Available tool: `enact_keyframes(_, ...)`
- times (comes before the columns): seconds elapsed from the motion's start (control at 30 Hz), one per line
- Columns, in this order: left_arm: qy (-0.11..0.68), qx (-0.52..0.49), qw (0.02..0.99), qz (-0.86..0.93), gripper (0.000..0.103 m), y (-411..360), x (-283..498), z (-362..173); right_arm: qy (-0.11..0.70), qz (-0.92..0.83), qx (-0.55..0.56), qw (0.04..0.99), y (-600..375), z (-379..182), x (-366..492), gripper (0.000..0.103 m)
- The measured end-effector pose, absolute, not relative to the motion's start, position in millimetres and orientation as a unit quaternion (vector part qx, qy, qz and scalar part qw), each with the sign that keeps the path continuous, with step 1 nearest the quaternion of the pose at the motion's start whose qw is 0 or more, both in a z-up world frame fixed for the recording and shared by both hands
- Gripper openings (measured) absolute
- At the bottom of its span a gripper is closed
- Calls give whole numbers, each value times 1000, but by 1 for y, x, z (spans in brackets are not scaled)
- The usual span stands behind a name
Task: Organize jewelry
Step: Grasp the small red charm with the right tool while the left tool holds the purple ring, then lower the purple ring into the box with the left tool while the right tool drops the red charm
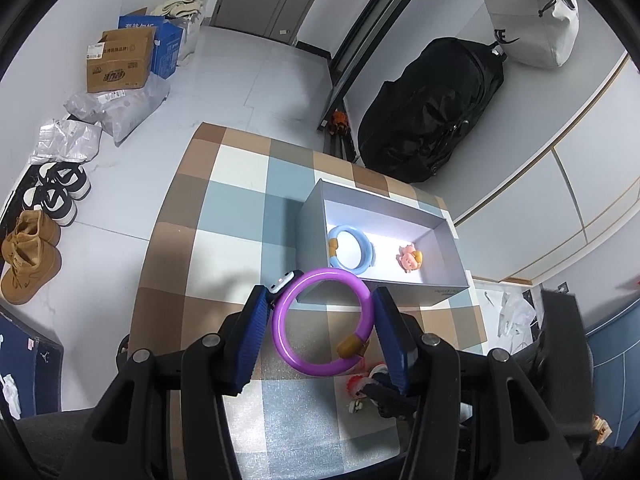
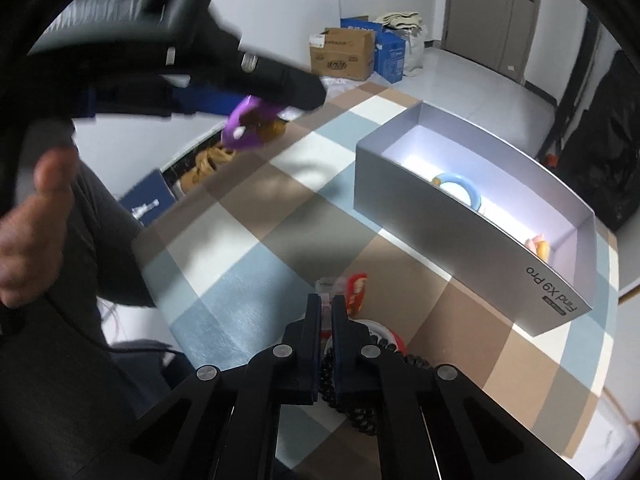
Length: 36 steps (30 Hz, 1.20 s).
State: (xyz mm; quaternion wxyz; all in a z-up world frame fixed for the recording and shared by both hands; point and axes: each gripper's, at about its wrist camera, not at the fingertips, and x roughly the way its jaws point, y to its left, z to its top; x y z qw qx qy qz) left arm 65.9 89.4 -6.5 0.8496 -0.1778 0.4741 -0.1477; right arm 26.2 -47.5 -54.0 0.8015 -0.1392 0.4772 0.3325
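Note:
My left gripper (image 1: 322, 300) is shut on a purple bangle (image 1: 324, 322) with a tan clasp, held above the checkered table just short of the grey box (image 1: 448, 292). The box holds a blue bangle (image 1: 352, 252) and a pink figure charm (image 1: 409, 258). In the right wrist view the purple bangle (image 2: 244, 128) shows under the left gripper, left of the box (image 2: 480, 240). My right gripper (image 2: 326, 302) has its jaws nearly closed over a red and white trinket (image 2: 354, 290) and a black bead bracelet (image 2: 360, 412); whether it grips them is unclear.
The checkered table (image 1: 224, 216) carries the box at its right. Shoes (image 1: 30, 256), cardboard boxes (image 1: 120, 60) and plastic bags lie on the floor at left. A black backpack (image 1: 432, 108) and a white bag (image 1: 528, 20) stand beyond the table.

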Motion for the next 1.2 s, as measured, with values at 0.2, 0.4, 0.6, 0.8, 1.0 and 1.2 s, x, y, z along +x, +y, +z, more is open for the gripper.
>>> enact_keyframes(0.2,479,-183,846,-147,47,89,66,-9,485,351,-34,800,-69,-39,39,4)
enact_keyframes(0.4,480,-183,845,-149,47,82,69,-10,474,350,34,807,-88,-24,49,4)
enact_keyframes(0.6,464,-175,853,-161,47,70,71,-2,449,348,78,819,-102,-8,57,4)
enact_keyframes(0.8,448,-175,860,-169,47,57,75,4,430,330,108,833,-122,3,66,4)
enact_keyframes(1.0,445,-166,863,-170,47,42,86,5,412,306,139,847,-143,12,79,4)
enact_keyframes(1.2,450,-178,858,-171,47,33,104,3,400,290,155,856,-154,19,93,4)
